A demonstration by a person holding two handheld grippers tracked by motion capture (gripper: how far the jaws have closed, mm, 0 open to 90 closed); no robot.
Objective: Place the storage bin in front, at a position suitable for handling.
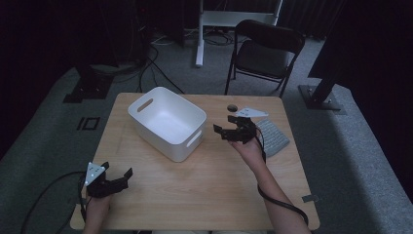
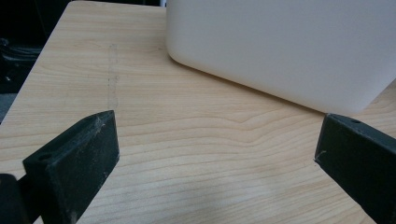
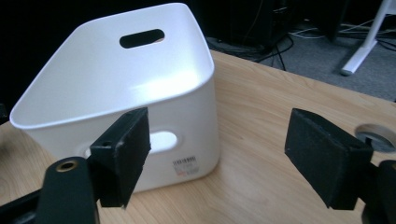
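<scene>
The white bin [image 1: 167, 122] stands near the table's [image 1: 204, 195] far edge. The right gripper [image 1: 229, 130], jaws apart, is just beside it. The left gripper [image 1: 118, 176], jaws apart, is near the front left corner.

— What was the thing in hand? [image 1: 168, 122]

— A white plastic bin [image 1: 168, 122], rectangular with rounded corners and a slot handle cut into each short wall.

— How did it sit?

— Upright on its base, open mouth up, turned at an angle to the table's [image 1: 204, 190] edges. Its inside looked bare.

— And where on the table?

— On the far half, left of the middle, one short end towards the far left corner. A small label [image 3: 184, 166] was stuck low on the other short end [image 3: 180, 135].
</scene>
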